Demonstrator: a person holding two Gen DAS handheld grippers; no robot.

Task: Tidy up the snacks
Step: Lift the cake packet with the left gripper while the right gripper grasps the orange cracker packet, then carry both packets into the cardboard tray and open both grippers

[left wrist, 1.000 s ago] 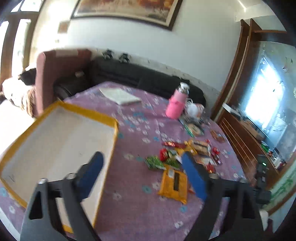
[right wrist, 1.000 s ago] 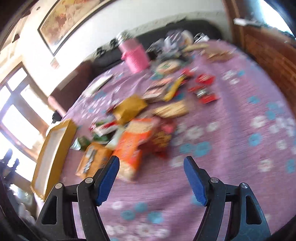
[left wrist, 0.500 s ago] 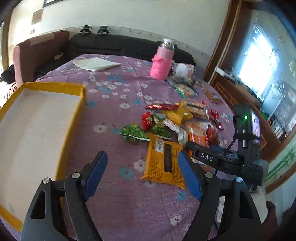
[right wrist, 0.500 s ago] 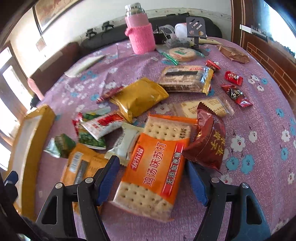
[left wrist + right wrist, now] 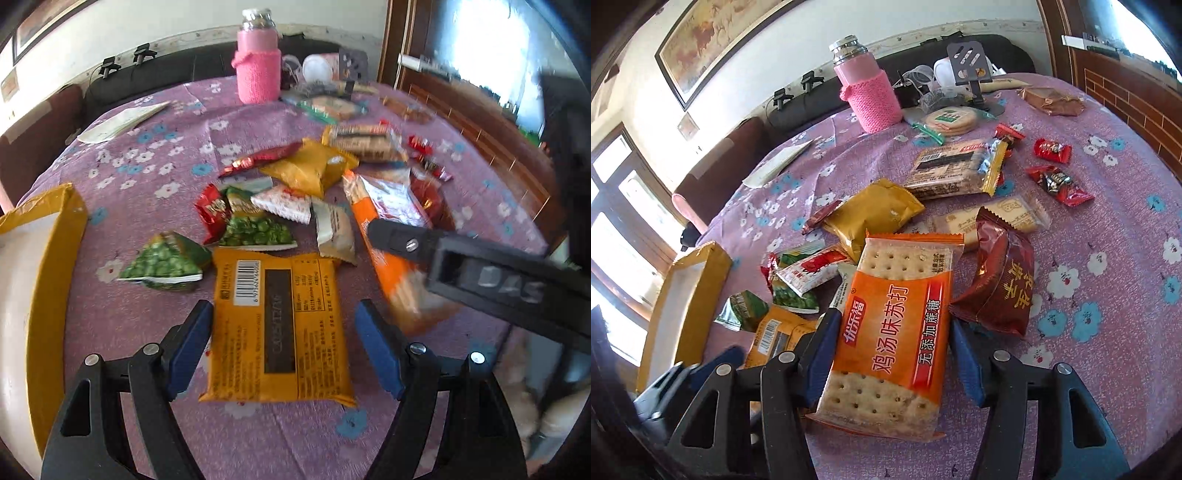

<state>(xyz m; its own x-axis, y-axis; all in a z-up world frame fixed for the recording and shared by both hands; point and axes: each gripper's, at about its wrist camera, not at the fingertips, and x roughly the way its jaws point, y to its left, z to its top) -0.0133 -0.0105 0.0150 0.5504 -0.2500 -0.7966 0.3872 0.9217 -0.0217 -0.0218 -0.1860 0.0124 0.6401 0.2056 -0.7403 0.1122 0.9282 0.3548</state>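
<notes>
orange cracker pack (image 5: 890, 328) reading 鸡汤味苏打, unclasped

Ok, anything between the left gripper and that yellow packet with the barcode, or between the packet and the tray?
Nothing visible. The left gripper is open, its fingers either side of the yellow packet. Toward the yellow tray on the left there is only bare purple cloth; the green pea bag lies just beyond that line.

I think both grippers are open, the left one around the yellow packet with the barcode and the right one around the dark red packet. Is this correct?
Not quite. The right gripper is open around the orange cracker packet, not the dark red packet, which lies beside it; the right wrist view shows this. The rest holds: the left gripper is open around the yellow packet with the barcode.
</notes>
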